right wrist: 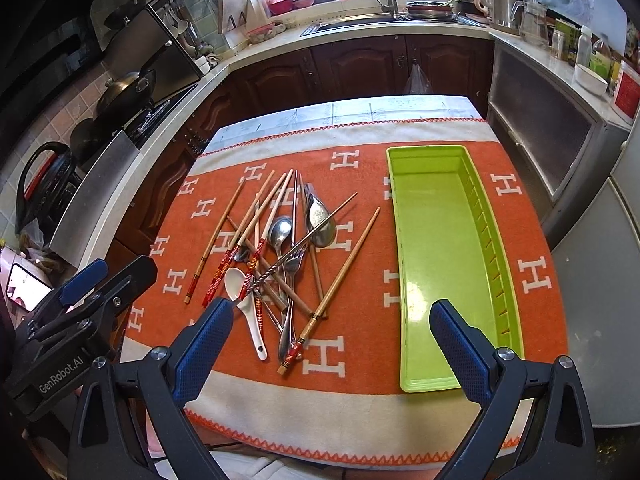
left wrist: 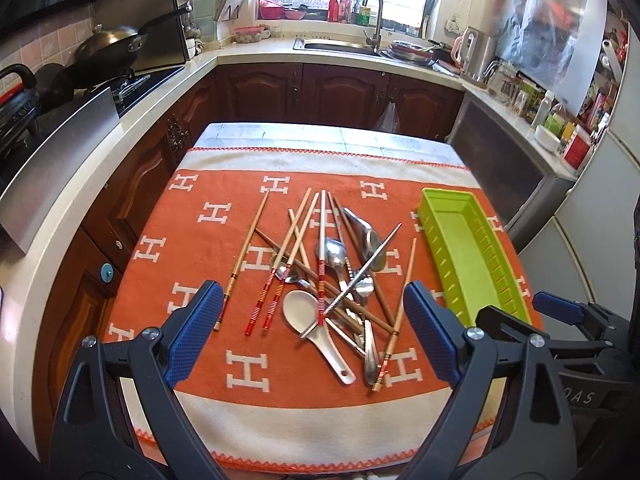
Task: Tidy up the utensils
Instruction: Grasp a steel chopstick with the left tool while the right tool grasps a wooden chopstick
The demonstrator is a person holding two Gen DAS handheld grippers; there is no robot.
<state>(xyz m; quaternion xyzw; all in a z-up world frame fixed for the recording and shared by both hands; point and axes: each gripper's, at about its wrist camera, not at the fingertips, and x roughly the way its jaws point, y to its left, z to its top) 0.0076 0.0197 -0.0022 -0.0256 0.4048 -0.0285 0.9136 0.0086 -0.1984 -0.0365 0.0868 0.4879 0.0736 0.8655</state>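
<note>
- An orange blanket (left wrist: 208,248) with white H marks covers a small table in a kitchen; dark wood cabinets (left wrist: 340,92) and a sink (left wrist: 340,45) stand behind it, a wok (left wrist: 108,42) on the stove to the left.
- The utensils lie in one crossed heap (left wrist: 328,268) at the middle of the blanket.
- In the heap: one white ceramic spoon (right wrist: 244,300), about four metal spoons, at least one fork, and roughly nine chopsticks; the overlap makes the count unsure.
- One green tray (right wrist: 440,264) lies just right of the heap, apart from it, with nothing inside.
- The left gripper (left wrist: 312,332) hovers near the heap's near end, jaws wide apart, holding nothing.
- The right gripper (right wrist: 332,352) hovers at the near edge between heap and tray, jaws apart, holding nothing.
- Bare blanket shows left of the heap and along the near edge.
</note>
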